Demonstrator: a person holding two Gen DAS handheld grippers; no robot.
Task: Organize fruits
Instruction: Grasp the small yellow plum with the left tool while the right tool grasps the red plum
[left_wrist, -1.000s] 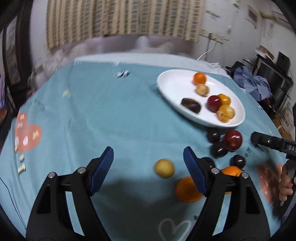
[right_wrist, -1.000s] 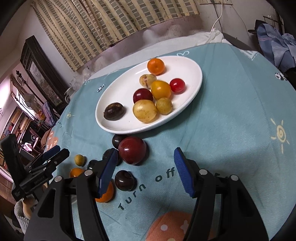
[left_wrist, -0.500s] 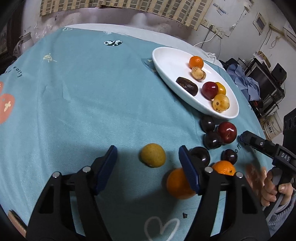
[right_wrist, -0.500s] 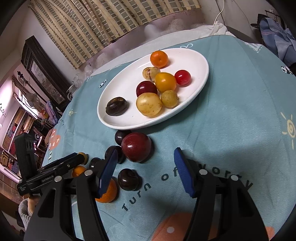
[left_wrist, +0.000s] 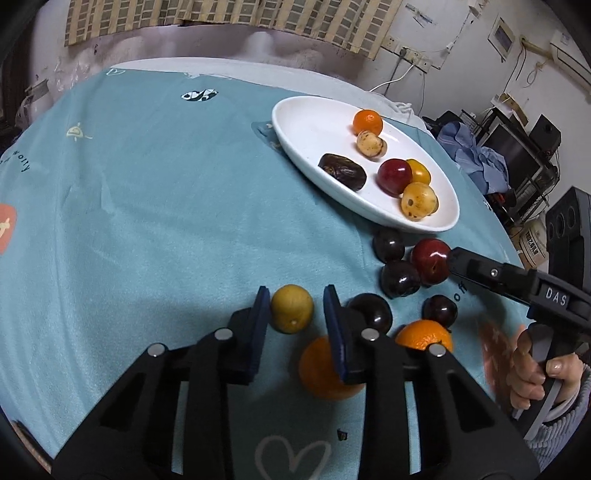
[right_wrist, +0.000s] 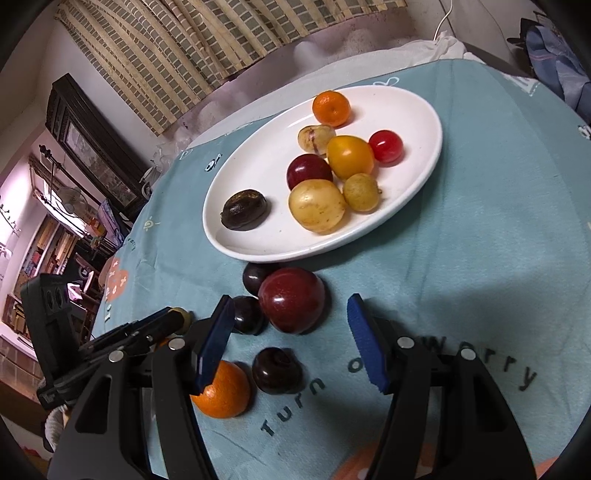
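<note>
Grasp phase of the fruit-sorting task: the left gripper (left_wrist: 293, 308) is closing its jaws around a small yellow-green fruit (left_wrist: 291, 308) lying on the teal tablecloth (left_wrist: 147, 206). The left pad is touching the fruit's skin, while a thin gap is showing at the right pad, so the grip is judged not quite complete. The white plate (left_wrist: 306, 122) is sitting at about one o'clock from this fruit, well apart, already holding a tangerine, a date and several plums.

Next move, as a judgement: the jaws are needing to finish closing, and the fruit is then needing to be lifted clear and carried toward one o'clock to a bare part of the plate, while avoiding the orange (left_wrist: 325, 369) lying just beside at five o'clock.

The right gripper (right_wrist: 291, 339) is hanging with its jaws apart and nothing between the pads, over a large red plum (right_wrist: 291, 300) at twelve o'clock.

Views differ as follows. The left wrist view is showing the fruit between the pads and the person's hand (left_wrist: 532, 373) on the right tool. The right wrist view is hiding that fruit almost wholly behind the left tool, yet is revealing a red cherry tomato (right_wrist: 386, 146) on the plate (right_wrist: 424, 122).
</note>
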